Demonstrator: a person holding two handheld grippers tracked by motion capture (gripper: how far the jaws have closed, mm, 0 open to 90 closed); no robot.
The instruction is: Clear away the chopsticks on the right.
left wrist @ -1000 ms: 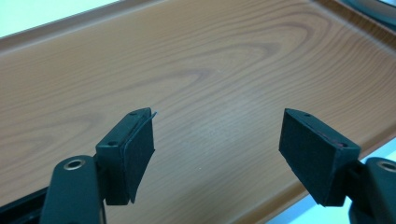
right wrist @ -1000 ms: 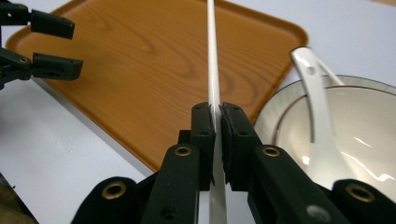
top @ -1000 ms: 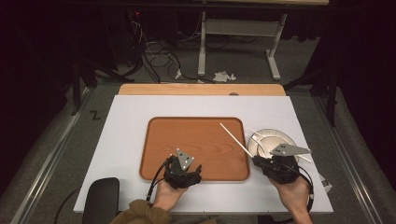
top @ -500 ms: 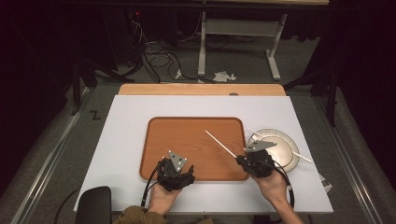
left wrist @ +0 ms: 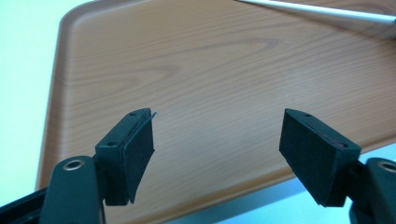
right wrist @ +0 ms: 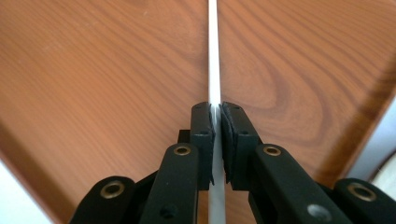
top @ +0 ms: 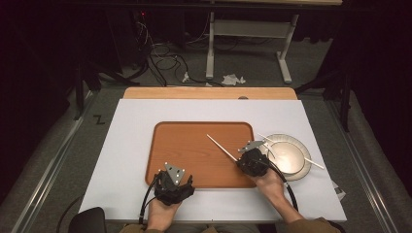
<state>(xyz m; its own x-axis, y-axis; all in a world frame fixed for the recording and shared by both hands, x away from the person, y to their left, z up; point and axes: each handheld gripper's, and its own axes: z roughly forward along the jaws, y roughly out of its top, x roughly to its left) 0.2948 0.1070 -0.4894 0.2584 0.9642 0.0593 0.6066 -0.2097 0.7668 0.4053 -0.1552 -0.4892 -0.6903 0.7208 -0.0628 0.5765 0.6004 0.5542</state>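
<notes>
Gripping a white chopstick (top: 221,147) just right of centre frame above the wooden tray (top: 194,133), the right gripper (top: 245,162) is clamping it firmly and should be lowering it flat, while the left gripper (top: 174,188) is idling wide open at lower centre

The left gripper (top: 173,180) sits low at the near left, its 2 jaws spread wide apart with nothing between them (the pads (left wrist: 135,154) face each other across a broad gap). The right gripper (top: 249,160) is angled forward and leftward, its 2 jaws pressed nearly together. Both hands (top: 162,213) come in from the near edge, each wrapped around its gripper's body.
</notes>
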